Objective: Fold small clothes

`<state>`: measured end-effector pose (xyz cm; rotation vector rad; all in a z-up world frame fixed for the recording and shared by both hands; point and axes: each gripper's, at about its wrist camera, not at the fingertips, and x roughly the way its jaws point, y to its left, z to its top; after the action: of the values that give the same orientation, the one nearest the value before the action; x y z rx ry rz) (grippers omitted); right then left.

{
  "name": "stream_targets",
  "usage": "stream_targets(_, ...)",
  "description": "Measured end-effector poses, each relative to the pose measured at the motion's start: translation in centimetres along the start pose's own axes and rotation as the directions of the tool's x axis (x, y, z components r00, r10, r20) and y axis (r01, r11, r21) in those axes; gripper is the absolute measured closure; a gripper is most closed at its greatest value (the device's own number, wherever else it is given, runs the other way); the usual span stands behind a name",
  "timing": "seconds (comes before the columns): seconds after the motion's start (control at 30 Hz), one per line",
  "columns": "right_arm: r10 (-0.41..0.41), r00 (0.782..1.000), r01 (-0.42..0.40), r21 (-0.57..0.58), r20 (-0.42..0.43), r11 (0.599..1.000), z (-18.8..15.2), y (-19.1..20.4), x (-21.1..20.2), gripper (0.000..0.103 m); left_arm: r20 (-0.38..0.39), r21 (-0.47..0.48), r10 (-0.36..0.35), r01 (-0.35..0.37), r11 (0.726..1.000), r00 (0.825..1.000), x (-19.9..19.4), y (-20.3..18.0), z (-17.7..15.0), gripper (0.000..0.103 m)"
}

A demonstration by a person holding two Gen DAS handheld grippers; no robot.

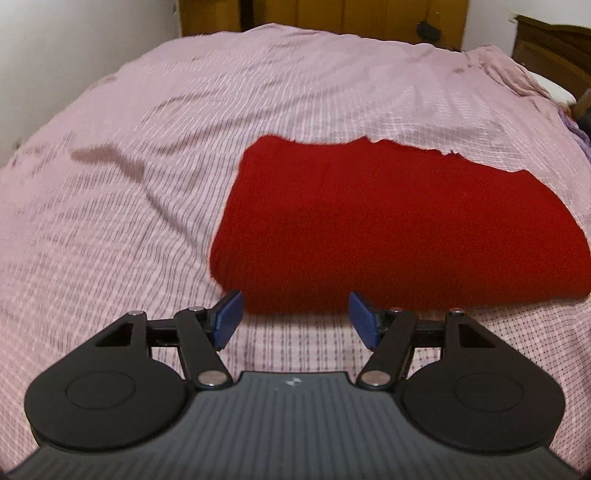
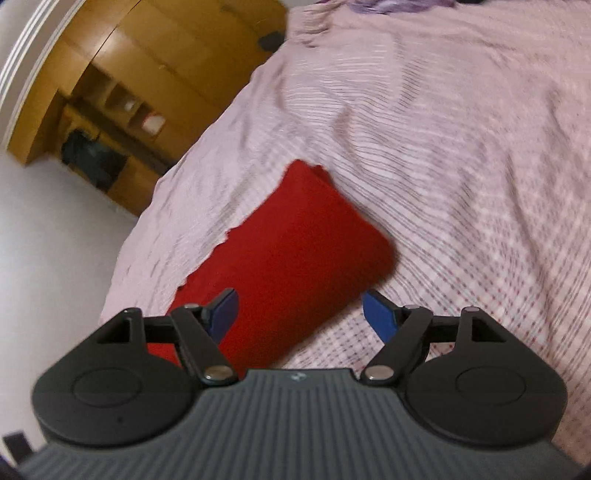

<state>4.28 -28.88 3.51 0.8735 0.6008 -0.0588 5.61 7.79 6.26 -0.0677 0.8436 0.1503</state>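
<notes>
In the left wrist view, the left hand-held gripper (image 1: pixel 295 319) is held wide apart, empty, just before the near edge of a folded red knitted garment (image 1: pixel 399 225) lying on a bed covered by a pink checked bedspread (image 1: pixel 147 184).

In the right wrist view, the right hand-held gripper (image 2: pixel 299 314) is likewise spread and empty over the garment's (image 2: pixel 291 254) near end; a wooden wardrobe (image 2: pixel 147 74) is seen behind.

The folded garment (image 1: pixel 399 229) lies on the bedspread (image 1: pixel 147 184), toward the near edge of the bed and right of its middle in the left wrist view. A fold of the bedspread overlaps the garment's far edge. The left gripper (image 1: pixel 295 317) hangs just before the garment's near left corner. The right gripper (image 2: pixel 299 314) hangs over the garment's (image 2: pixel 288 251) near end. Wooden cabinets (image 1: pixel 332 14) stand behind the bed; a headboard (image 1: pixel 554 48) stands at far right.
</notes>
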Motion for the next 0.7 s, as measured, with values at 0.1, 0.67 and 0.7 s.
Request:
stream_targets(0.1,0.012,1.0,-0.013,0.069,0.017,0.998,-0.7,-1.3,1.4,0.026,0.001,0.003,0.03,-0.03,1.0,1.0,0.0,0.5,-0.5,0.033)
stream_targets(0.67,0.062,0.996,-0.061,-0.012,0.068,0.998,-2.4,-1.0,6.0,0.017,-0.033,-0.035,0.052,-0.053,0.998,0.998,1.1,2.1,-1.0,0.033)
stream_targets(0.7,0.065,0.995,-0.063,-0.021,0.074,0.998,-2.5,-1.0,6.0,0.017,-0.032,-0.035,0.05,-0.051,0.998,0.998,1.1,2.1,-1.0,0.033)
